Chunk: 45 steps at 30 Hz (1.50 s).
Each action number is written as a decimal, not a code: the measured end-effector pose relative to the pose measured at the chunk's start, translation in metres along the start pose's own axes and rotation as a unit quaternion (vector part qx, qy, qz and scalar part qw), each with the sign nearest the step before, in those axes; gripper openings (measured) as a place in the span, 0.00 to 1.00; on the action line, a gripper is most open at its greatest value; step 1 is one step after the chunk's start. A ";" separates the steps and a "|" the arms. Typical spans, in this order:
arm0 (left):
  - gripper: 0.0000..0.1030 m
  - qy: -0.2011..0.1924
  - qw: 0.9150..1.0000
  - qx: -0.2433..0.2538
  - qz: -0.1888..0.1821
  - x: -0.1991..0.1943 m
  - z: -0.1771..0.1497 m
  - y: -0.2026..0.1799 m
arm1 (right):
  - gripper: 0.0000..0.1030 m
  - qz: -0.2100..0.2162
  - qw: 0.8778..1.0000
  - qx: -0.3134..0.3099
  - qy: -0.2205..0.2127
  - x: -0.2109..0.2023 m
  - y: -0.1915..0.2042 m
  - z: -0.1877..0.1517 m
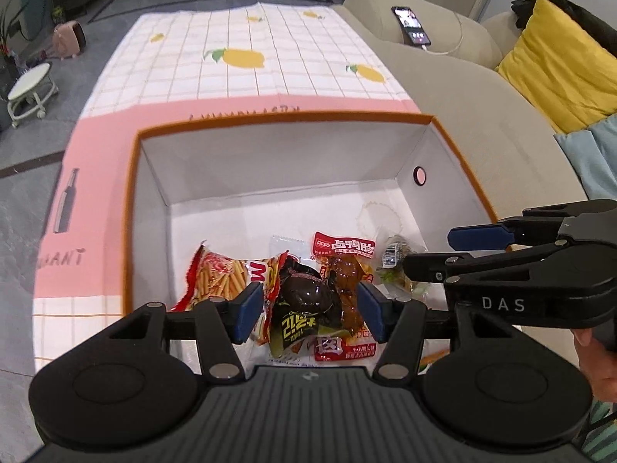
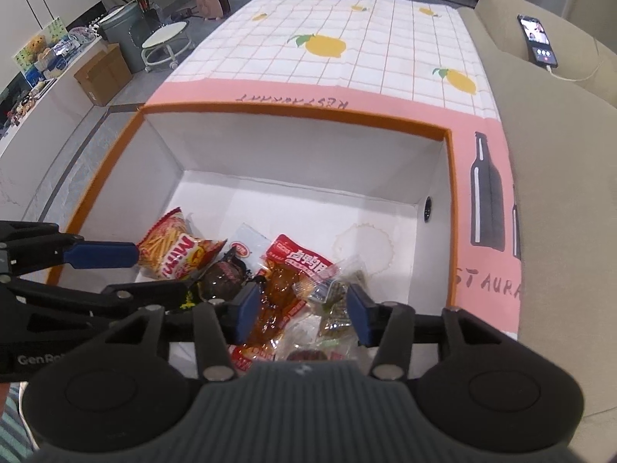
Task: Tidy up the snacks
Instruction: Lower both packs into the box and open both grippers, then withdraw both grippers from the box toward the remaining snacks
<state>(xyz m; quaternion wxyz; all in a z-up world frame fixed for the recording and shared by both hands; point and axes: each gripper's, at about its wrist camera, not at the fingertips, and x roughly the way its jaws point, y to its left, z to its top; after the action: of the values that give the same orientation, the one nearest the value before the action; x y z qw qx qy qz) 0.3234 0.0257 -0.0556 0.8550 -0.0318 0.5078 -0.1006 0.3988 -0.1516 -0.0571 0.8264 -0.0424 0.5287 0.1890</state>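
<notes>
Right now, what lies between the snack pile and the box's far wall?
Nothing: bare white box floor runs from the snack pile to the far wall, marked only by a faint ring stain. The right wrist view shows this best.

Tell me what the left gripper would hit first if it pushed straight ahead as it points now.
Probably the dark vacuum-packed snack lying in the box: it sits right between the open jaws of the left gripper. Depth is unclear, so the red packet beside it may touch too.
</notes>
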 end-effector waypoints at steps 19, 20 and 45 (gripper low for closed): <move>0.64 -0.131 0.989 0.030 0.057 -0.106 -0.065 -0.027 | 0.52 -0.014 0.994 -0.014 -0.105 -0.102 0.027 -0.073; 0.64 -0.137 0.988 0.033 0.057 -0.110 -0.071 -0.029 | 0.52 -0.014 0.993 -0.014 -0.113 -0.107 0.029 -0.081; 0.64 -0.068 0.990 -0.086 0.093 -0.093 -0.188 0.038 | 0.53 -0.017 0.988 0.073 -0.135 -0.090 0.069 -0.247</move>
<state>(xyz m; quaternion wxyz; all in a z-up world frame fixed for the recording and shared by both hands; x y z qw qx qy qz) 0.1209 0.0907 -0.0721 0.8871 -0.0642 0.4563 0.0258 0.1293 -0.1782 -0.0761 0.8940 0.0350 0.4242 0.1401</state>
